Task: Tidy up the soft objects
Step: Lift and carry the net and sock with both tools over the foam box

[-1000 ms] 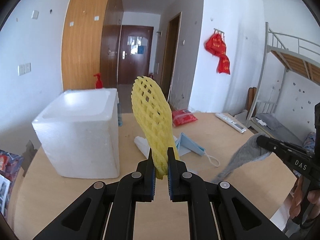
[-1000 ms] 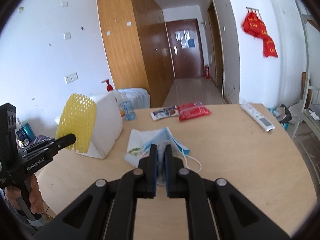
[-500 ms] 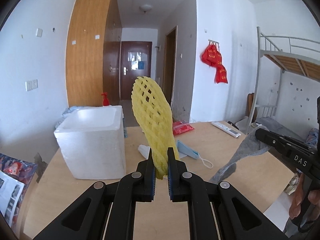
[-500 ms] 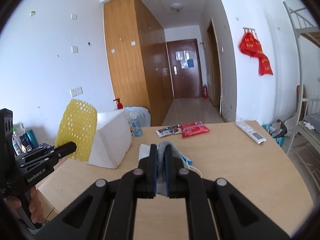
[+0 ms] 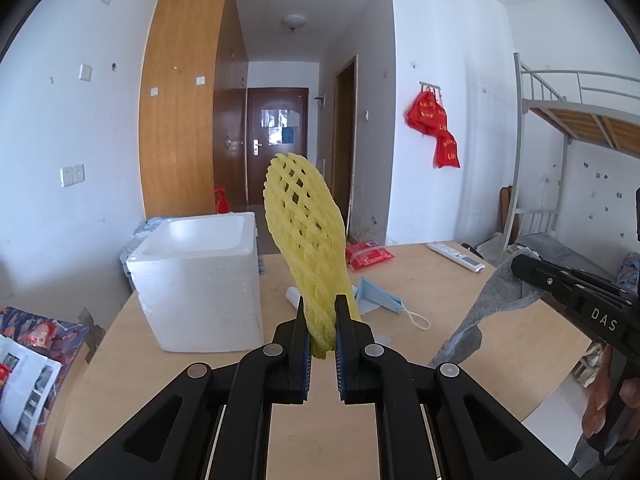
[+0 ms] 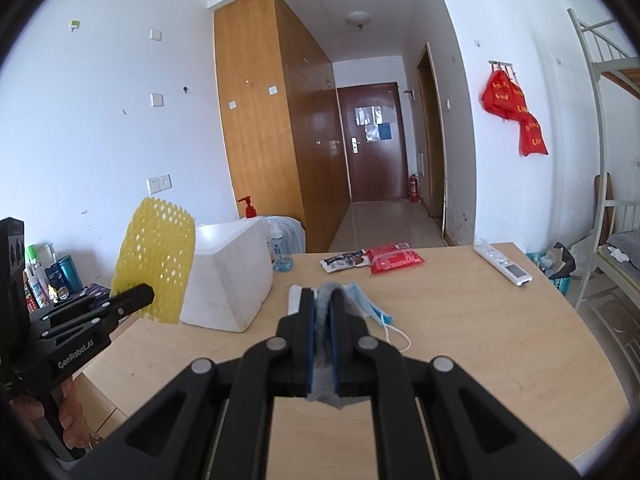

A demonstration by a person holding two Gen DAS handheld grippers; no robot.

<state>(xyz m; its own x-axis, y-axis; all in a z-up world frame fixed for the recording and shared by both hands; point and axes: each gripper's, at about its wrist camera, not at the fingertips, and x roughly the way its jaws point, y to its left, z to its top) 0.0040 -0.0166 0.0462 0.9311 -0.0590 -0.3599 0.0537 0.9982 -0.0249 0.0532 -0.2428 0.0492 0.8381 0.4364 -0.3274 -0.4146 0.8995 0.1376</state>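
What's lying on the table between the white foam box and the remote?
In the right wrist view, between foam box and remote: snack packet, red wipes pack.

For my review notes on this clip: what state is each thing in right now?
Left tool: shut on yellow foam net, held upright.
Right tool: shut on grey sock, hanging off the table.
White foam box: open-topped, on table.
Blue face mask: lying loose on table.

Wooden table [image 6: 460, 340]: foam box [image 6: 230, 280], face mask [image 6: 370, 304], red pack [image 6: 396, 258], remote [image 6: 504, 264].
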